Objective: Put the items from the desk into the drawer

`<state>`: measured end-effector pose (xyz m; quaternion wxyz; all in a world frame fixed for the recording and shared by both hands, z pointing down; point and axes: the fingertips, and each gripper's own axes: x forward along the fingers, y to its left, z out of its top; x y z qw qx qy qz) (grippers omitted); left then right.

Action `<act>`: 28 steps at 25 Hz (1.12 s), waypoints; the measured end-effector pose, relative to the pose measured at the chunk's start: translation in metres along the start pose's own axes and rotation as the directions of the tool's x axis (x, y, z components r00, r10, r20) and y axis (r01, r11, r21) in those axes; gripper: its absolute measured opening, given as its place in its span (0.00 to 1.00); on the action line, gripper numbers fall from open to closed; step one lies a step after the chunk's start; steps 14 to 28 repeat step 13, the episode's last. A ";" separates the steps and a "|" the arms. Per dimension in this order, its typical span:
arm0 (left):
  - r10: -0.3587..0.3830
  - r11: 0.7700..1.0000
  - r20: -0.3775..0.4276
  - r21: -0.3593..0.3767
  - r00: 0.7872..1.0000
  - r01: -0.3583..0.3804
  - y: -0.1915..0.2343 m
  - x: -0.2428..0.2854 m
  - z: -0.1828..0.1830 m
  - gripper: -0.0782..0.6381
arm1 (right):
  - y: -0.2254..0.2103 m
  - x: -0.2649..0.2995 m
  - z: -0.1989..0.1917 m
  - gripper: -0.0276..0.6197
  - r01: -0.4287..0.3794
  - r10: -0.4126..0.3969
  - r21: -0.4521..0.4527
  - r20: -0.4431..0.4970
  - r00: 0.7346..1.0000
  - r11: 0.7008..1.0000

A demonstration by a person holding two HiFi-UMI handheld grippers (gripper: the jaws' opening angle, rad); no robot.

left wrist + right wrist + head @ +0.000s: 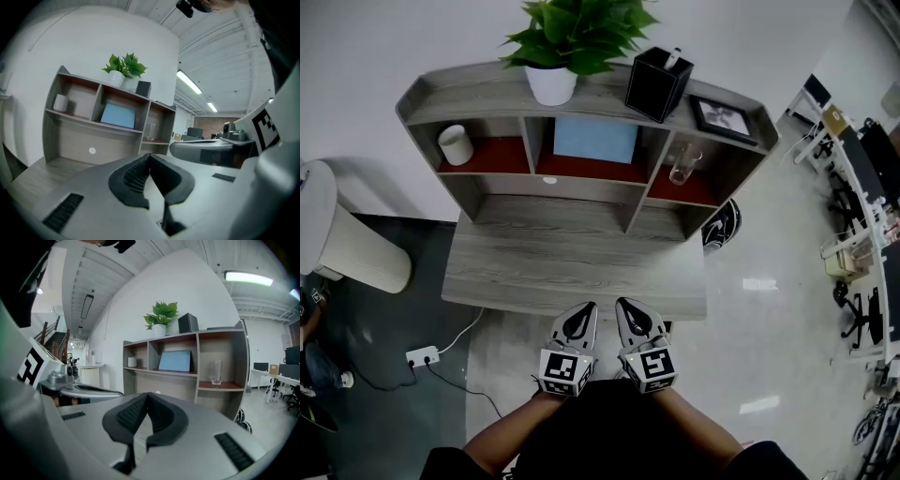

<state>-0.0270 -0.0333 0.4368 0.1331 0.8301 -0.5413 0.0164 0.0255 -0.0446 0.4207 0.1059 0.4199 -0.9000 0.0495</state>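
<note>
At grey wood desk [572, 272] front — L tool [585, 309], R tool [624, 306] jaws together; glossy white floor [750, 319].

I count one shelf unit [487, 94] with three open compartments [581, 169]. On top of it I see one potted plant [572, 37], one black box [656, 82] and one picture frame [724, 118]. Inside it there is one white cup [456, 145], one blue board [595, 139] and one clear glass [682, 164]. Left of it stands one white bin [356, 253], and one power strip [423, 355] lies on the floor on that side.

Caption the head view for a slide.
Both shut, left tongs and right tongs poised before grey wooden shelved desk.
</note>
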 end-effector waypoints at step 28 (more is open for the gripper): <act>-0.067 0.997 -0.060 -0.036 0.996 0.065 0.011 0.003 -0.005 0.13 | 0.004 0.001 0.015 0.07 0.079 -0.081 0.060 0.033 0.996 0.995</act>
